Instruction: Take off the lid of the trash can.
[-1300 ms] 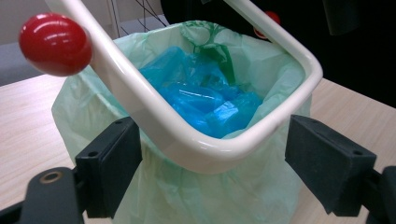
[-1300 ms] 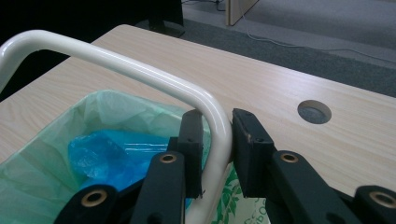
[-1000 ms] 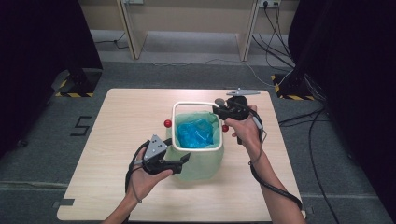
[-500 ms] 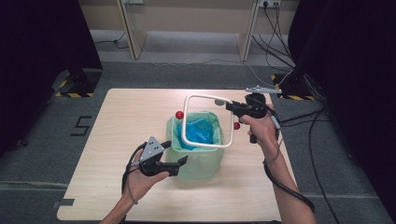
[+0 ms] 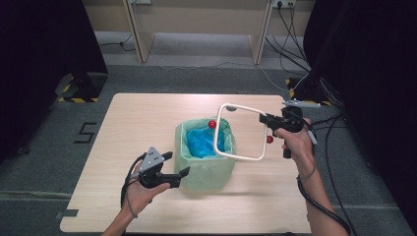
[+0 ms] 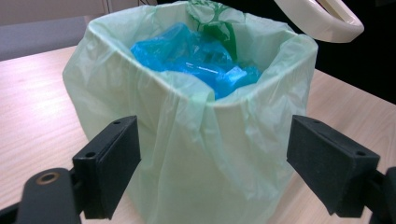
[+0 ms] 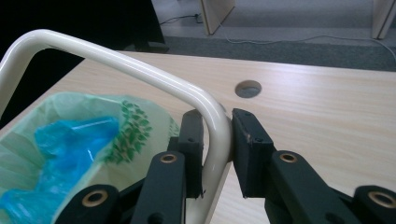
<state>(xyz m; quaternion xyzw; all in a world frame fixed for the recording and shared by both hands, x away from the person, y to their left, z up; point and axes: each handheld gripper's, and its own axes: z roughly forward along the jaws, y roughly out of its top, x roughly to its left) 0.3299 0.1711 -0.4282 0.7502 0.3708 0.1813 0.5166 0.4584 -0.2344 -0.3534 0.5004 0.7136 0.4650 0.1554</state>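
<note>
A small bin lined with a pale green bag (image 5: 204, 164) stands mid-table, with a crumpled blue bag (image 5: 201, 143) inside it. My right gripper (image 5: 264, 120) is shut on the right side of a cream rectangular ring (image 5: 237, 156). It holds the ring tilted above the bin's right edge. In the right gripper view the pads (image 7: 249, 140) pinch the ring's tube (image 7: 116, 58), with the green bag (image 7: 133, 123) below. My left gripper (image 5: 175, 163) is open at the bin's front left. In the left gripper view its jaws (image 6: 219, 168) flank the bagged bin (image 6: 196, 140) without touching it.
The light wooden table (image 5: 137, 118) has a round cable hole (image 7: 248, 88) behind the bin. Two small red knobs (image 5: 212, 124) sit by the ring's sides. Desk legs and cables stand on the grey floor beyond the table.
The ring has come up off the bin's rim and moved right with my right gripper. The green bag's edge now stands loose. My left gripper has shifted slightly toward the bin.
</note>
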